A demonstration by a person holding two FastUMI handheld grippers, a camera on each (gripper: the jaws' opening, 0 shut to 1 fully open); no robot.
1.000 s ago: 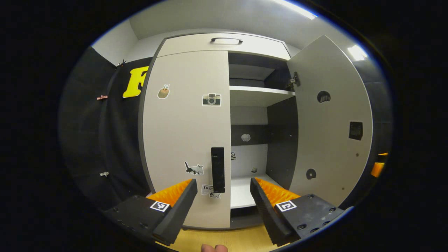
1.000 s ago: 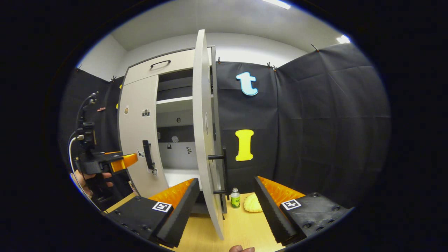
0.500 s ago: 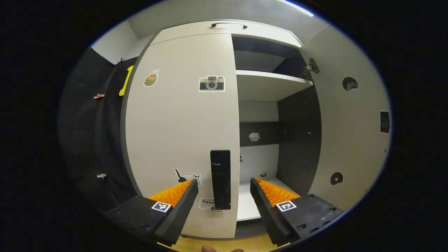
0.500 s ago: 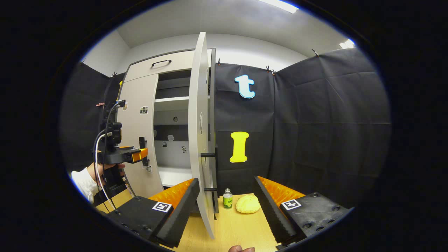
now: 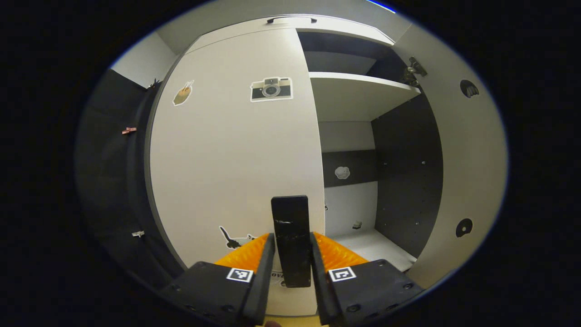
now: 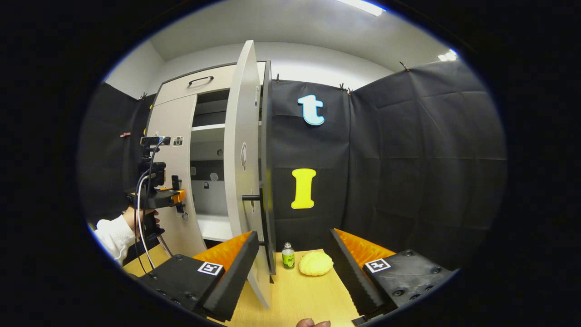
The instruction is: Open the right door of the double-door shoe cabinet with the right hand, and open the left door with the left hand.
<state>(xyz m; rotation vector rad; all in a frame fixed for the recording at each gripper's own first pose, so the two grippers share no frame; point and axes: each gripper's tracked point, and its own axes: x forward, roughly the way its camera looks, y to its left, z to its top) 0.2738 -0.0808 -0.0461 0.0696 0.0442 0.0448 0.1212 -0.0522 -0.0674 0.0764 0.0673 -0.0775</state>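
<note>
**Left door: handle grabbed, ready to pull**

Left gripper view: The left gripper (image 5: 292, 268) is squeezed onto the black handle (image 5: 291, 240), one finger on each side. The handle is a flat, smooth bar on the left door (image 5: 236, 150), which is flat, pale, closed and has stickers on it. Next, I think, comes a pull so the door swings out.

Right gripper view: The right gripper (image 6: 292, 268) is spread wide and holds nothing. The right door (image 6: 243, 168) stands open. A small bottle (image 6: 288, 256) and a bumpy yellow bun (image 6: 315, 263) sit on the wooden table (image 6: 304, 295).
</note>
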